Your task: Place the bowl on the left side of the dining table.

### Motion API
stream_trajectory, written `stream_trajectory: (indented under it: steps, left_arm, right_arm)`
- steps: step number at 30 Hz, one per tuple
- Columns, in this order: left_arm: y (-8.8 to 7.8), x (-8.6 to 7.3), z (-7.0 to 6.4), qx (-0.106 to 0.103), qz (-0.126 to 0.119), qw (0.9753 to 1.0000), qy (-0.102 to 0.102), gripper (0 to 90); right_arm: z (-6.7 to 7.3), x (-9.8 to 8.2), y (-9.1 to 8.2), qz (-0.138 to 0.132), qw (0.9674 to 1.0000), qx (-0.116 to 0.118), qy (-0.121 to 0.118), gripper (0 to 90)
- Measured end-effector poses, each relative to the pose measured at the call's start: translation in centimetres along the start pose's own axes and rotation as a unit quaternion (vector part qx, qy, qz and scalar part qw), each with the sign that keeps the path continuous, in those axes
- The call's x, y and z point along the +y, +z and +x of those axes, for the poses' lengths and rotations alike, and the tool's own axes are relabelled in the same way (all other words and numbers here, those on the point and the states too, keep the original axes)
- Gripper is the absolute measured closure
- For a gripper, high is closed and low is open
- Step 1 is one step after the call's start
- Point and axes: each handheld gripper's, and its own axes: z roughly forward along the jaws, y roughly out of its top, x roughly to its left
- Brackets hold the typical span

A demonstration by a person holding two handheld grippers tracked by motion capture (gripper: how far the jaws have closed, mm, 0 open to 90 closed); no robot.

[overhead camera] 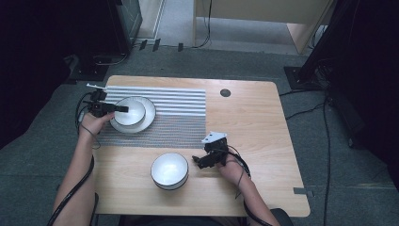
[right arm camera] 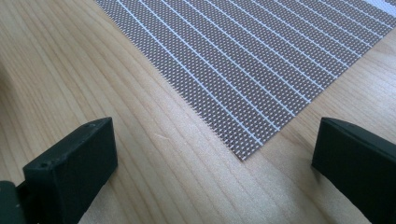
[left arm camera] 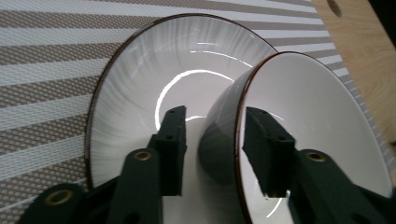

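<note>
Left claw at the far left of the bench, reaching over a small white bowl that sits inside a larger white bowl on the striped placemat. Seen along the jaws in the left gripper view: small bowl nested and tilted in the larger bowl, its dark rim standing between the two black pads, one pad outside the wall, the other inside. Narrow gap visible on either side of the rim, so jaws parted, straddling the rim without pressing on it.

Right claw low over bare wood near the front of the bench, just beside a third white bowl, apart from it. In the right gripper view, jaws spread wide, nothing between them but wood grain and the near corner of the placemat.

Person's forearms entering from the bottom edge, cables trailing along both.
</note>
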Motion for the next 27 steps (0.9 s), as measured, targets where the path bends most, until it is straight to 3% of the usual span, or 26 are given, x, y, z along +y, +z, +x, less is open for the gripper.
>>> stream_trajectory:
  steps: [4, 7, 12, 16, 18, 22, 27]
  left_arm:
    - [0.1, 0.0, -0.2, 0.003, 0.002, 1.0000, 0.000, 45.0]
    - [-0.1, 0.0, -0.5, 0.008, -0.002, 0.9999, 0.008, 41.5]
    - [-0.7, -0.2, -1.0, 0.010, -0.002, 0.9998, 0.017, 39.0]
    - [-1.5, -0.4, -1.0, 0.017, -0.016, 0.9997, 0.005, 39.0]
    - [-1.7, -0.5, -1.1, 0.011, -0.009, 0.9999, 0.002, 37.9]
    - [-2.1, -0.6, -1.5, 0.021, 0.010, 0.9997, 0.001, 37.0]
    - [-2.7, -0.6, -2.1, 0.022, 0.008, 0.9997, 0.004, 36.0]
  right_arm:
    - [0.0, 0.0, 0.0, 0.000, 1.0000, 0.000, 0.000, 0.0]
    - [0.0, 0.0, 0.0, 0.000, 1.0000, 0.000, 0.000, 0.0]
    - [0.0, 0.0, 0.0, -0.001, 1.0000, 0.001, -0.002, 0.0]
    - [-0.1, 0.1, 0.1, -0.001, 1.0000, 0.004, -0.004, 0.0]
    - [-0.1, 0.1, 0.1, -0.001, 1.0000, 0.006, -0.006, 0.0]
    - [-0.2, 0.2, 0.1, 0.001, 0.9999, 0.008, -0.006, 0.0]
    - [-0.2, 0.2, 0.2, 0.000, 0.9999, 0.008, -0.008, 0.0]
